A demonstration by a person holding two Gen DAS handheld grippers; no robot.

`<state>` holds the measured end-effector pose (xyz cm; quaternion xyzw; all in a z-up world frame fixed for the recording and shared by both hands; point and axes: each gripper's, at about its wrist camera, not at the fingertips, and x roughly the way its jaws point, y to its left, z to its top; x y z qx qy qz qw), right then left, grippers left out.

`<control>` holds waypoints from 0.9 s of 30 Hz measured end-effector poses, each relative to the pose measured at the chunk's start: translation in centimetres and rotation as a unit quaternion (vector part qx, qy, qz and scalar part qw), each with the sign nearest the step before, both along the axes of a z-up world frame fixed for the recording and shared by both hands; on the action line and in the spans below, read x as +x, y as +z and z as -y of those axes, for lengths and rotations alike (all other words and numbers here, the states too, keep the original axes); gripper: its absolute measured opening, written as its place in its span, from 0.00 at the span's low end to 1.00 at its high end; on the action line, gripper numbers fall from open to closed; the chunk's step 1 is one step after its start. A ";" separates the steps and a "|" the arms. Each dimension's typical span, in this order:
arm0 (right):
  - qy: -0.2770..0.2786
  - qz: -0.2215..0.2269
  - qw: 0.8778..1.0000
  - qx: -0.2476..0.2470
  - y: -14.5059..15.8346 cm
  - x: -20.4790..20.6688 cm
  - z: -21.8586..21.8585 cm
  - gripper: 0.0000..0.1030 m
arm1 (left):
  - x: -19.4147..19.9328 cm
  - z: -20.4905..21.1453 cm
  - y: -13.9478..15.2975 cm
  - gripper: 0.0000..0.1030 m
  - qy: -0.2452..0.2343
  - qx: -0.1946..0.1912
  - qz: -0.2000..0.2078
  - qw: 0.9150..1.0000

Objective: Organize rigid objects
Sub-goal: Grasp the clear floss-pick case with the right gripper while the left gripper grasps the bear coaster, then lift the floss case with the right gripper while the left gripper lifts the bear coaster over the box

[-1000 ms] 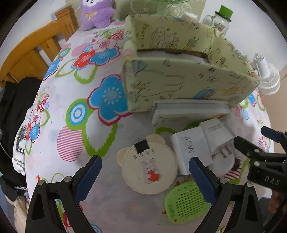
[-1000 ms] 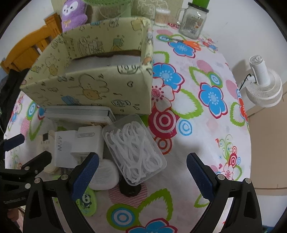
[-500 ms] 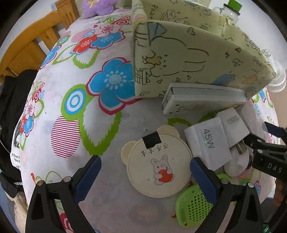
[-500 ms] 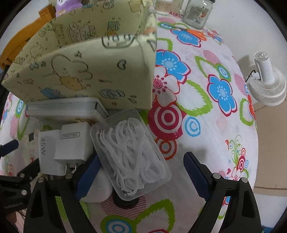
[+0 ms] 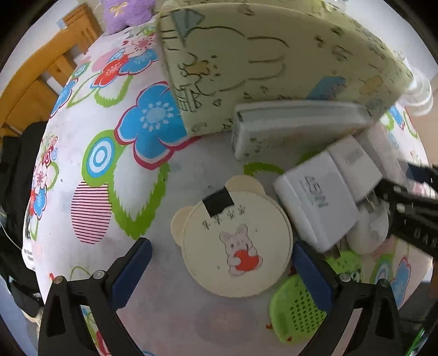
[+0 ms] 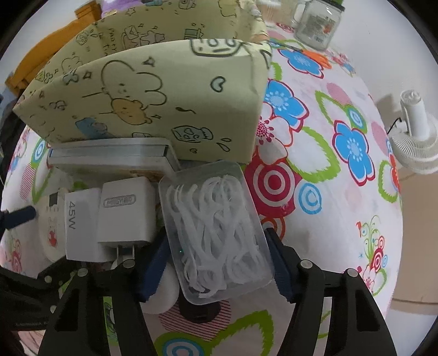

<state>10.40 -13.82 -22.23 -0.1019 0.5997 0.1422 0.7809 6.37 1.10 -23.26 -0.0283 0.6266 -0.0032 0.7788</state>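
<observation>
My right gripper (image 6: 216,263) is shut on a clear plastic box of white floss picks (image 6: 216,227), its blue pads against both long sides. Left of it lie two white chargers (image 6: 109,219) and a flat white case (image 6: 109,158) in front of a yellow cartoon-print storage box (image 6: 153,101). My left gripper (image 5: 219,271) is open, its fingers on either side of a round cream bear-eared disc with a bunny picture (image 5: 235,241). The 45W charger (image 5: 317,208) lies just right of the disc. A green perforated object (image 5: 295,312) lies by the left gripper's right finger.
A floral tablecloth (image 6: 314,169) covers the round table. A glass jar (image 6: 317,24) stands at the back, a white fan (image 6: 416,137) off the right edge. A wooden chair (image 5: 41,82) and purple plush toy (image 5: 123,13) are at the far left.
Both grippers moved forward and lower toward the objects. The right gripper's fingers closed from wide open onto the floss pick box. The left gripper stayed open and came down around the bear disc.
</observation>
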 end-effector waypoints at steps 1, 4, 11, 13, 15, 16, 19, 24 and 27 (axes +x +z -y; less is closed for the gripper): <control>0.000 0.000 1.000 0.000 0.0 0.0 0.0 0.67 | 0.1 -0.2 0.0 1.00 0.001 0.000 0.003 1.000; 0.000 0.001 1.000 0.001 0.2 -0.3 0.1 0.66 | 0.4 -0.2 -0.7 0.97 -0.001 -0.002 0.011 1.000; -0.012 0.010 1.000 0.001 1.0 -1.2 0.2 0.66 | 0.8 -0.4 0.8 0.82 -0.010 0.002 0.012 1.000; -0.017 0.011 1.000 0.001 1.3 -1.5 0.3 0.66 | 0.1 -1.1 1.6 0.82 -0.004 0.000 0.008 1.000; -0.019 0.015 1.000 0.003 1.7 -1.5 0.4 0.66 | -0.2 -1.3 2.3 0.82 -0.004 0.000 0.011 1.000; -0.020 0.017 1.000 0.004 2.1 -1.9 0.3 0.66 | -0.2 -1.6 2.6 0.82 -0.004 0.001 0.014 1.000; -0.026 0.022 0.999 0.006 2.9 -2.2 0.3 0.66 | -0.7 -1.5 3.7 0.82 -0.007 0.001 0.022 1.000; -0.039 0.031 0.999 0.021 4.4 -2.6 0.4 0.66 | -1.4 -1.4 5.5 0.82 -0.015 -0.008 0.034 0.999; -0.038 0.032 0.998 0.026 5.1 -2.9 0.1 0.66 | -1.6 -0.9 6.5 0.82 -0.022 -0.004 0.045 0.999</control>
